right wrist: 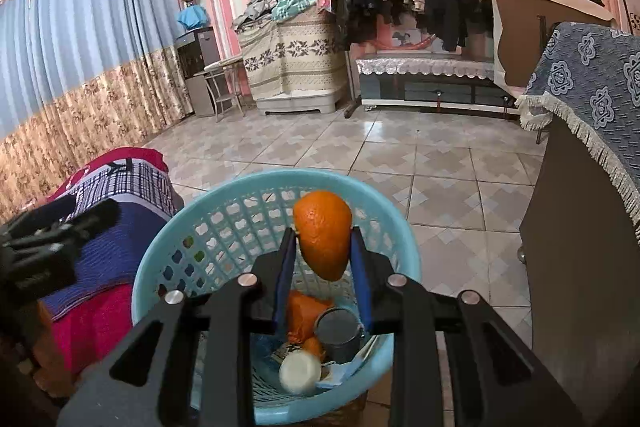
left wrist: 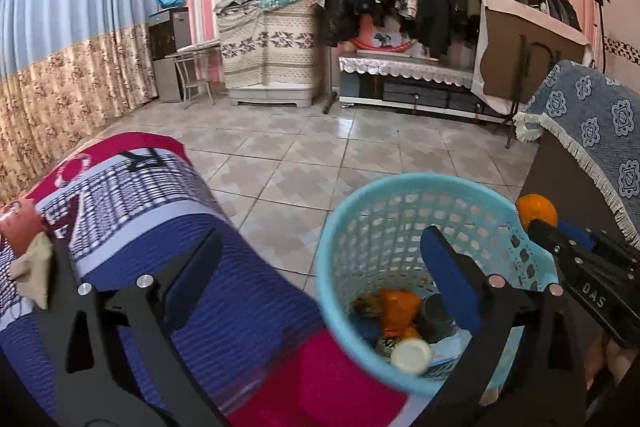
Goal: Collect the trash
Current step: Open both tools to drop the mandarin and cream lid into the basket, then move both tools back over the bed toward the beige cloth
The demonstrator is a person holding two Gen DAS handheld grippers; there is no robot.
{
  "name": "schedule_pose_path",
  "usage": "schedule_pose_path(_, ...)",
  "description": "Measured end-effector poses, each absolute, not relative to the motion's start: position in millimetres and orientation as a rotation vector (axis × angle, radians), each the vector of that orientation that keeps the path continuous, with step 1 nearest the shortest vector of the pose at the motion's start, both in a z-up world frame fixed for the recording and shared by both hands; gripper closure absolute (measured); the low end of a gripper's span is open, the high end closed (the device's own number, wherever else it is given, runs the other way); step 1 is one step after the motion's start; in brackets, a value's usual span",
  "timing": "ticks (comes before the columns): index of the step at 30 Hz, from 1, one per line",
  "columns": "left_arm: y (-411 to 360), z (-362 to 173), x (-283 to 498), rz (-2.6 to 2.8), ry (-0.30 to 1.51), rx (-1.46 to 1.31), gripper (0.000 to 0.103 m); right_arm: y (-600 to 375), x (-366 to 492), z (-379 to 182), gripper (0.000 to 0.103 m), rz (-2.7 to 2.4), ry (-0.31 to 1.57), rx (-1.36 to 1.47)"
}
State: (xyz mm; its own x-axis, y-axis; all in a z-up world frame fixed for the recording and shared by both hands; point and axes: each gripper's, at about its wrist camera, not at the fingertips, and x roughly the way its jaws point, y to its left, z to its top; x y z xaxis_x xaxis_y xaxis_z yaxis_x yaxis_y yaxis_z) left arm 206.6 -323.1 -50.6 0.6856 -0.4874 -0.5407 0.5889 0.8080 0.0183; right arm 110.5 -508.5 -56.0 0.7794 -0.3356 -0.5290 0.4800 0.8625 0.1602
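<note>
Holding the orange peel (right wrist: 322, 235) above the blue basket (right wrist: 168, 235), the right claw (right wrist: 323, 259) must open; the left claw (left wrist: 320, 267) is wide open, empty.

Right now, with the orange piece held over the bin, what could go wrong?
1. The right tool pinches the orange peel only by its lower half; it could slip early.
2. In the left wrist view the peel sits near the blue basket rim, so it may drop outside.
3. The open left tool hangs beside the basket and could knock it.
</note>
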Motion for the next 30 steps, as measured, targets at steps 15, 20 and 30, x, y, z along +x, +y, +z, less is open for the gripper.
schedule_pose_path(15,-233.6,-40.5,216.1,-0.447,0.547,0.129,0.006,-484.3,135.2,-54.6,0.036,-0.433,0.506,0.265)
schedule_pose_path(20,-210.8,-38.4,217.2,-0.416,0.545,0.11,0.006,-476.1,134.5,-50.0,0.019,-0.458,0.493,0.239)
schedule_pose_path(30,-159.7,-35.3,216.5,-0.343,0.539,0.089,0.006,-449.9,144.9,-42.8,0.009,-0.431,0.505,0.181)
